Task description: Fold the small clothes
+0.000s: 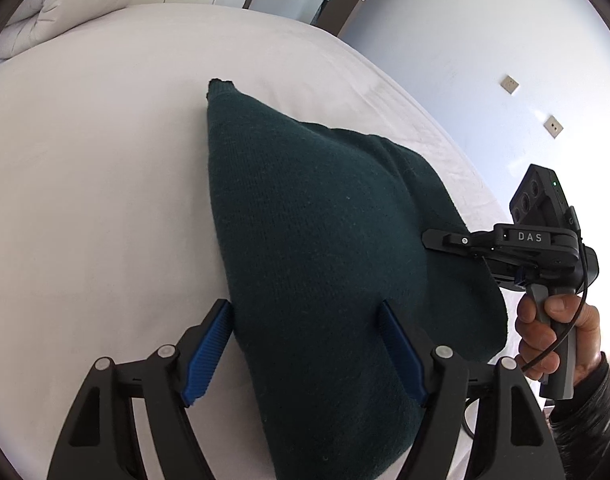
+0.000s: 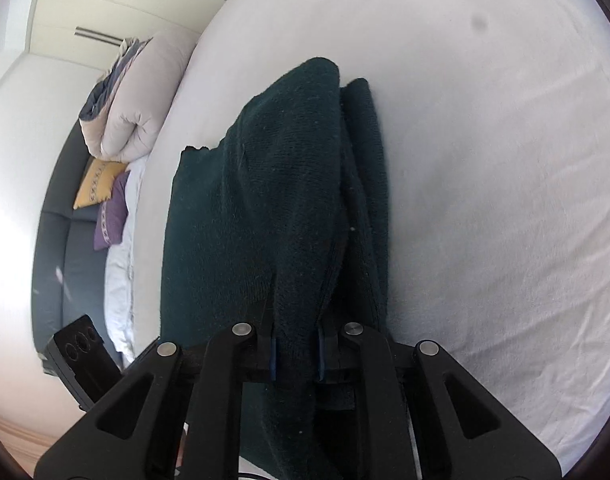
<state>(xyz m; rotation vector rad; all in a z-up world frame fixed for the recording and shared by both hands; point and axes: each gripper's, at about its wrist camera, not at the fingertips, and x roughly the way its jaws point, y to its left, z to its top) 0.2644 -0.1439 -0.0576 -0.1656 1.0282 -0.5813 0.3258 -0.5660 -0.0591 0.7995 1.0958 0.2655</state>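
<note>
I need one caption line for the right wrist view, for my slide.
Right gripper shut on a raised fold of the dark green knit garment above the white bed sheet.

The white letters "DAS" are read on the black body of the right claw [image 1: 433, 238], seen from the left wrist view. No other text, label or number can be read.

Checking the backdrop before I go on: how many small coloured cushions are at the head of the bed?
2: a yellow cushion below the folded duvet, and a purple cushion just below the yellow one. Others may be hidden.
</note>
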